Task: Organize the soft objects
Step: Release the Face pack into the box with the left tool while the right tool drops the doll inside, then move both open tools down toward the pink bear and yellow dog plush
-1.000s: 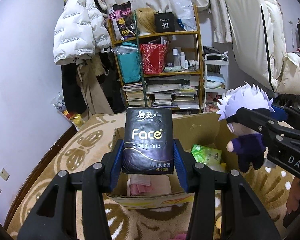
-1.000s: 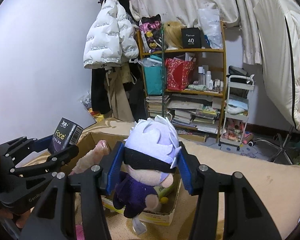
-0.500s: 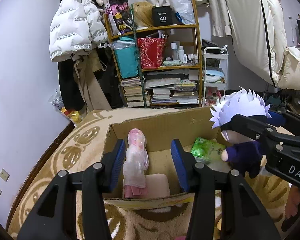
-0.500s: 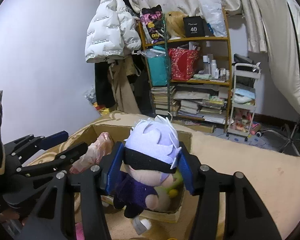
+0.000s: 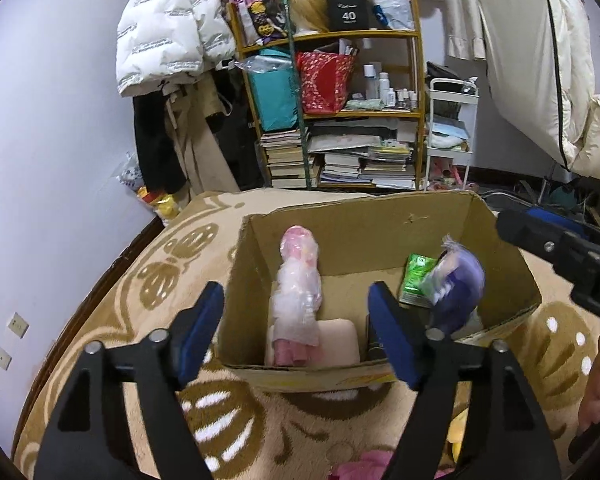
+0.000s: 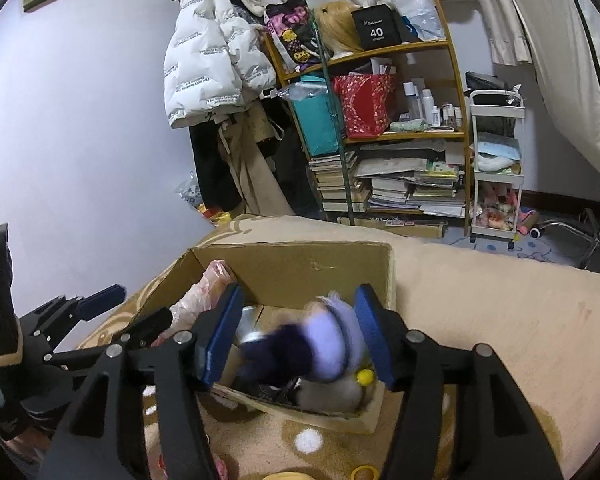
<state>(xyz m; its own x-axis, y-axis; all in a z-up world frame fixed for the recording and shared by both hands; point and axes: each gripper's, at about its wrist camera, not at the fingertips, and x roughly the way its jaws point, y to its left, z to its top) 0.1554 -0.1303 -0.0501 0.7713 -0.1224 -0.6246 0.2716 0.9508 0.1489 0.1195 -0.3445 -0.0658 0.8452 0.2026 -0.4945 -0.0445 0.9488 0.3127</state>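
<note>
Since plush doll (image 6: 324, 344) already drops blurred into cardboard box (image 5: 364, 232), right gripper (image 6: 296, 340) jaws have just been opening, pads off doll, so basically let it fall and lift straight up, don't drag. Left gripper (image 5: 296, 328) jaws also just opened wide, nothing between, hovering over box's near wall. Pink wrapped bundle (image 5: 298, 292) leans upright inside, green pack (image 5: 418, 280) at back right; steer clear of both
</note>
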